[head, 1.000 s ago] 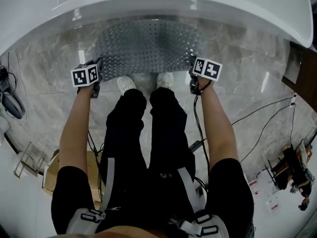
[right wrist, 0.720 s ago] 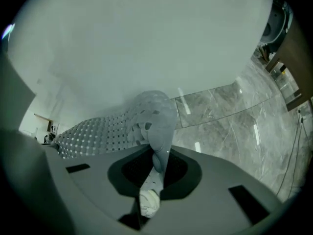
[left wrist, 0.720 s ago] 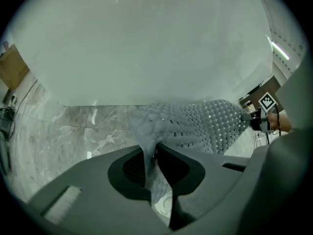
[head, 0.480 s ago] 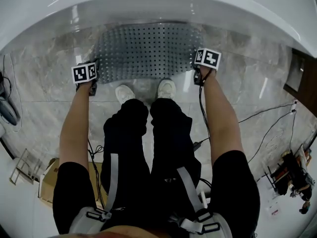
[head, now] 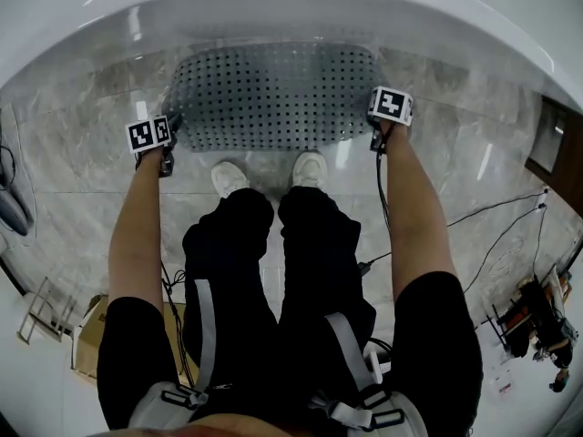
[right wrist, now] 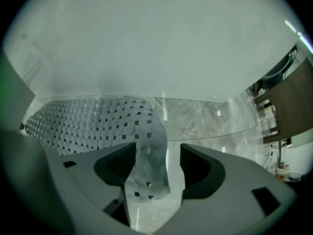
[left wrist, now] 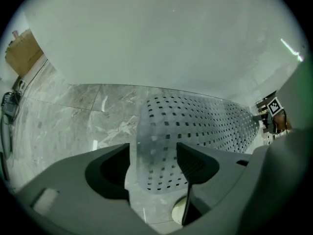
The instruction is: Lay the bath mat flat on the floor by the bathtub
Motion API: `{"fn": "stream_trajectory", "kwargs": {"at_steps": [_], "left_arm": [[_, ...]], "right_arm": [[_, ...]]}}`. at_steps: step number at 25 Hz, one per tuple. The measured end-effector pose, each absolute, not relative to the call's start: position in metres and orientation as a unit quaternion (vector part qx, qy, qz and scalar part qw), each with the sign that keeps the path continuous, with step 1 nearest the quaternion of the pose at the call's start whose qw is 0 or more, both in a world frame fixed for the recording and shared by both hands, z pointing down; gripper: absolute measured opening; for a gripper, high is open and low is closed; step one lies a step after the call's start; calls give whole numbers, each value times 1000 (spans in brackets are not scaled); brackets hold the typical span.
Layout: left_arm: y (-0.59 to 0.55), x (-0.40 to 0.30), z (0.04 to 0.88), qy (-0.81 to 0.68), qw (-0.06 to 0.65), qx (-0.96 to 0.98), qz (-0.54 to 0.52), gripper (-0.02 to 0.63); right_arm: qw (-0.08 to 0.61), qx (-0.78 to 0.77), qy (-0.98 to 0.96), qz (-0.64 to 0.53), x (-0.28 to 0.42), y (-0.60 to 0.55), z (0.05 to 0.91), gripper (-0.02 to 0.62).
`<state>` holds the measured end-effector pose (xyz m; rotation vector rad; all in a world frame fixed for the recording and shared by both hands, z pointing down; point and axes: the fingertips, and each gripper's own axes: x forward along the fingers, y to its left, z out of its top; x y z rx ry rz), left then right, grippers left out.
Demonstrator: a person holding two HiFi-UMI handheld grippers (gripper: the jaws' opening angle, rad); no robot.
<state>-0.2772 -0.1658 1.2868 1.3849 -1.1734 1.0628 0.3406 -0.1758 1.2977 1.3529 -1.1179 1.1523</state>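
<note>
- Left gripper [left wrist: 154, 163]: fingers opening and already wide. A corner of the mat [left wrist: 195, 126] is seen between them, not pinched.
- Right gripper [right wrist: 157, 168]: fingers opening and wide. The other near corner is seen between them, curled up.
- The mat is spread on the floor [head: 82, 153] ahead of both sets of fingers, beside the tub [head: 273, 7].

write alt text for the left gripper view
The left gripper is opening its jaws, with a corner of the perforated grey bath mat between them. The mat spreads over the marble floor beside the white bathtub.
</note>
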Motion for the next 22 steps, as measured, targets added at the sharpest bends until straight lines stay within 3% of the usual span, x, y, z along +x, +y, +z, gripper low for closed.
{"fn": "stream_trajectory", "kwargs": {"at_steps": [2,7,8,10,11,12,14,22], "left_arm": [[-163,-283,1278,-487,490,567,449,305],[-153,-277,1224,-479,449,586,475,308],[-153,-269,1209,-477,442,595,472,308],[-157,-251,1175,-476,428,619,455,304],[-161,-240,1156,-479,419,632,443,275],[-167,-231,1135,-486,404,645,430,188],[-178,-213,1086,-503,368,668,407,5],[-201,-134,872,-528,300,743,280,5]], "right_arm": [[516,560,-463,455,350,-166,1291,268],[466,544,-559,418,312,-162,1240,267],[462,533,-580,407,299,-160,1225,252],[451,518,-617,384,272,-161,1191,144],[445,519,-626,376,261,-163,1172,100],[437,525,-629,372,252,-166,1153,34],[416,540,-636,363,238,-170,1114,8],[300,557,-724,275,163,-190,900,6]]}}
